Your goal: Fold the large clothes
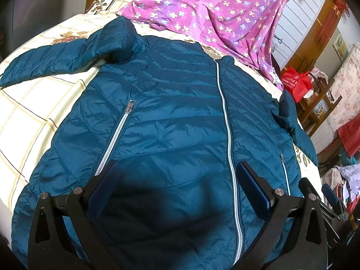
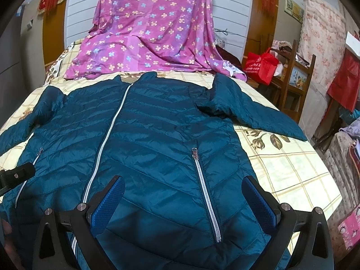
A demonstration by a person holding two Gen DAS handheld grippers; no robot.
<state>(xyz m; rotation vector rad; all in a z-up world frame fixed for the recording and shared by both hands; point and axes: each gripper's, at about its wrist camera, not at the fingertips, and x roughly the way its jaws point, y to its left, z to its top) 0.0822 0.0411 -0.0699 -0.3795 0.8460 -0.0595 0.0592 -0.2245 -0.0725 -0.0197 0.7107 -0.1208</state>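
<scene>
A teal quilted puffer jacket [image 1: 171, 117] lies flat, front up, on the bed, zipped with a white centre zipper and two white pocket zippers. Both sleeves are spread out to the sides. It also fills the right wrist view [image 2: 157, 135]. My left gripper [image 1: 177, 171] is open and empty, hovering over the jacket's lower left half near the hem. My right gripper [image 2: 183, 186] is open and empty over the lower right half, straddling the right pocket zipper [image 2: 204, 186]. The right gripper shows at the left wrist view's right edge [image 1: 315, 193].
The bed has a cream checked floral sheet [image 2: 283, 166]. A purple flowered sheet [image 2: 153, 29] drapes over the headboard end. A red bag [image 2: 261, 65] and a wooden shelf [image 2: 292, 74] stand right of the bed, with clutter beyond.
</scene>
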